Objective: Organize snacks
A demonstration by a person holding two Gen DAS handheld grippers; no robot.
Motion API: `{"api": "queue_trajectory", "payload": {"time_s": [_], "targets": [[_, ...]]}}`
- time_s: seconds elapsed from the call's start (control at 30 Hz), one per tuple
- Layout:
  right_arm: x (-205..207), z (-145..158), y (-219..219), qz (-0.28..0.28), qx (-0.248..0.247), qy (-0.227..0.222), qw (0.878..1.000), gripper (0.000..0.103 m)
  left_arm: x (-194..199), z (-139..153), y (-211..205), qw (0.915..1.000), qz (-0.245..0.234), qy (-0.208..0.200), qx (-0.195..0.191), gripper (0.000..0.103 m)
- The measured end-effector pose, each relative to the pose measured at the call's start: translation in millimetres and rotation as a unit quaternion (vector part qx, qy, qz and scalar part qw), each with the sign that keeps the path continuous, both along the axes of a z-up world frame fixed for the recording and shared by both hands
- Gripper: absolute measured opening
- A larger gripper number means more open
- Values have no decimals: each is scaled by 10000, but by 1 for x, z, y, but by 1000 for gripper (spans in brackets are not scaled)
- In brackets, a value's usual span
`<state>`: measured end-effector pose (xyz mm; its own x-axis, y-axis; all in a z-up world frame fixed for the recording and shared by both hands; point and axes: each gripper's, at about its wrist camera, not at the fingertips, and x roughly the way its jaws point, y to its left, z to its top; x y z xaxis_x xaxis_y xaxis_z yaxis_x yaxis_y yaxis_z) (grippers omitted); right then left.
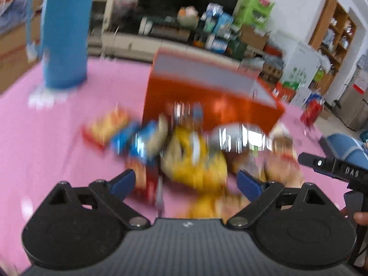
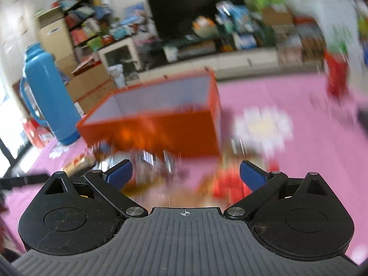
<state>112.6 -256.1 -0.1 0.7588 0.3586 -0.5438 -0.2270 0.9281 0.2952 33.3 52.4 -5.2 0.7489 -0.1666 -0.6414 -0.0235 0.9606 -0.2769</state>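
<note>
An open orange box (image 1: 214, 105) with a pale grey inside stands on the pink cloth; in the right wrist view the orange box (image 2: 161, 124) sits straight ahead. A blurred heap of snack packets lies in front of it: a yellow bag (image 1: 195, 158), blue packets (image 1: 135, 142), a red-and-yellow packet (image 1: 105, 126) and a silver packet (image 1: 239, 138). My left gripper (image 1: 185, 180) hangs open just above the heap, nothing pinched. My right gripper (image 2: 185, 172) is open too, over blurred red packets (image 2: 227, 184). Its black body (image 1: 333, 168) shows at the right of the left wrist view.
A tall blue thermos (image 1: 65, 32) stands at the back left of the table, also the blue thermos (image 2: 48, 94) in the right wrist view. A red packet (image 2: 335, 78) stands far right. Behind the table are a dark TV screen (image 2: 195, 7) and cluttered shelves.
</note>
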Motion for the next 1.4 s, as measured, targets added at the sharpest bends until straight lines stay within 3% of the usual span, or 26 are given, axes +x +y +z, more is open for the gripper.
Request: {"api": "queue_trajectory", "payload": {"time_s": [0.07,0.17,0.27,0.37,0.53,0.6,0.63,0.73,1.0,1.1,1.2,1.23,1.4], "targets": [[-17,-18,-11,-100,201,307,9993,90,-19,-14,-10,9996,112,199,-157,93],[-32,-33,-22,-249,-3,446,9987,90,-32,-22,-25,9985,96,316,-431,93],[-31,-35,-38,-465,7,394,9981,90,-22,-12,-47,9995,193,240,-16,93],[-25,-39,-52,-591,435,601,9955,90,-9,-6,-60,9987,478,99,175,93],[-19,-44,-54,-574,589,723,9940,90,24,-20,-71,9936,854,525,521,93],[-21,-44,-52,-504,574,727,9944,90,24,-27,-70,9915,895,631,709,87],[-22,-44,-52,-477,568,728,9946,90,22,-30,-66,9906,894,717,749,79],[-22,-46,-54,-408,523,793,9946,90,11,-38,-41,9909,870,912,475,63],[-31,-42,-40,-80,151,706,9974,90,-10,-44,-15,9840,780,890,1328,66],[-40,-42,-36,-80,-29,679,9977,90,-13,-39,-7,9886,597,817,1114,79],[-55,-40,-23,9,-216,561,9982,90,-21,-37,-4,9931,489,450,962,86],[-62,-39,-16,60,-279,486,9984,90,-24,-38,-3,9936,526,347,935,92],[-67,-40,32,337,-1182,200,9922,87,-25,-43,6,9972,540,249,456,93]]}}
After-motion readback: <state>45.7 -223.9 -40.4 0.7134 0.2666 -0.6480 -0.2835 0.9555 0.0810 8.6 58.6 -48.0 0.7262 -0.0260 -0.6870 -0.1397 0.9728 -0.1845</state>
